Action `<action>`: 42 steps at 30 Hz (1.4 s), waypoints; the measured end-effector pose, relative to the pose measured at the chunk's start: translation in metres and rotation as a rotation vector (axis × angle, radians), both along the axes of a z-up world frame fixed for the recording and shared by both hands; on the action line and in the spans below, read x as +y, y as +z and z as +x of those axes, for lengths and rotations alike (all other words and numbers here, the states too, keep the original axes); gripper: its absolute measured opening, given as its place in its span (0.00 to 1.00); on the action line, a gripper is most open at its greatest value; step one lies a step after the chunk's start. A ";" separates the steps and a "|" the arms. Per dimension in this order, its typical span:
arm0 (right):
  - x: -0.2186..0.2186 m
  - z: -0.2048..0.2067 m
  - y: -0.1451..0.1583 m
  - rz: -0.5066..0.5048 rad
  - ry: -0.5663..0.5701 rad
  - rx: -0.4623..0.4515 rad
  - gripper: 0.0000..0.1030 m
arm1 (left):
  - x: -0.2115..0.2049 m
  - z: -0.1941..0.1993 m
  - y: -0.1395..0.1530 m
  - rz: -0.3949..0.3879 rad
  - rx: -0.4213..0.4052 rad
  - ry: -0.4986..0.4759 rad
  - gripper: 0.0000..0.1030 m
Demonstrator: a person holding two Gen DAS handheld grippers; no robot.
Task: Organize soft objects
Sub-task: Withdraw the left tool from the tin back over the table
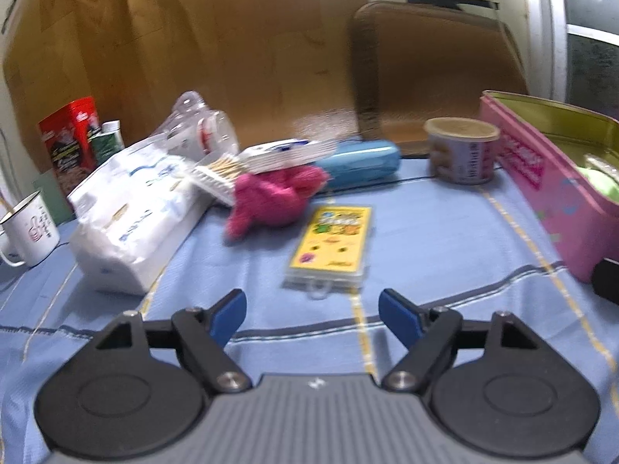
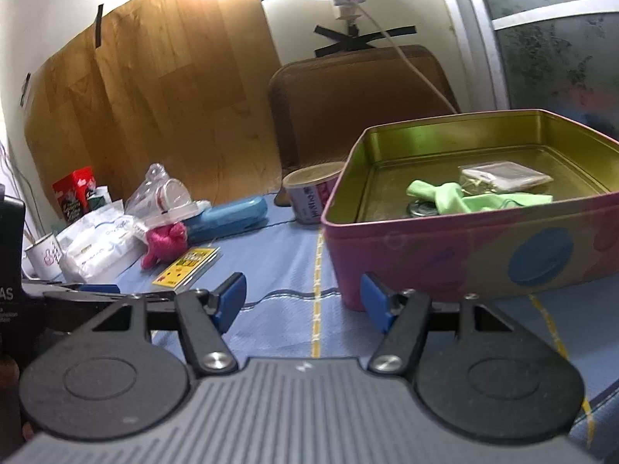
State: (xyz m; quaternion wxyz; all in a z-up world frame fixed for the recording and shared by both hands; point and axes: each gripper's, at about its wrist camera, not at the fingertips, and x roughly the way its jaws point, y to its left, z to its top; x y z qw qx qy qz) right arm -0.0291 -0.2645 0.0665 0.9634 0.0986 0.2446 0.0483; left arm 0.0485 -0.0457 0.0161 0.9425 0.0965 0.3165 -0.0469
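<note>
Far to the left of the left tool (image 1: 311, 315), a white enamel mug (image 1: 27, 228) and a red printed carton (image 1: 69, 139) are seen at the edge of the table (image 1: 445, 232), which is covered by a blue cloth with yellow and dark stripes. Ahead and to the left of that tool, a white soft plastic pack of tissues (image 1: 131, 216) is lying, with a clear packet of cotton swabs (image 1: 216, 178) touching its far end.

Just right of these, ahead of the open and empty jaws, a crumpled magenta knitted soft item (image 1: 274, 197) is found; it is judged to be the soft thing still to be put away. A flat clear case with a yellow printed card (image 1: 330, 247) lies nearer the tool, and a light blue oblong case (image 1: 359, 164) lies behind the magenta item.

The right tool (image 2: 303, 303) is likewise released, with nothing between its jaws. Ahead of it and to its right stands a pink open metal tin with a gold interior (image 2: 445, 247), its near corner just beside the right-hand jaw. Inside the tin a light green soft cloth (image 2: 456, 197) and a small clear packet (image 2: 503, 178) are already seen, so part of the sorting appears done. At least the magenta item remains outside.
</note>
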 end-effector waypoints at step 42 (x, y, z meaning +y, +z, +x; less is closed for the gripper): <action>0.034 0.028 -0.024 -0.018 0.131 0.047 0.65 | 0.053 0.004 -0.010 -0.096 -0.033 0.029 0.79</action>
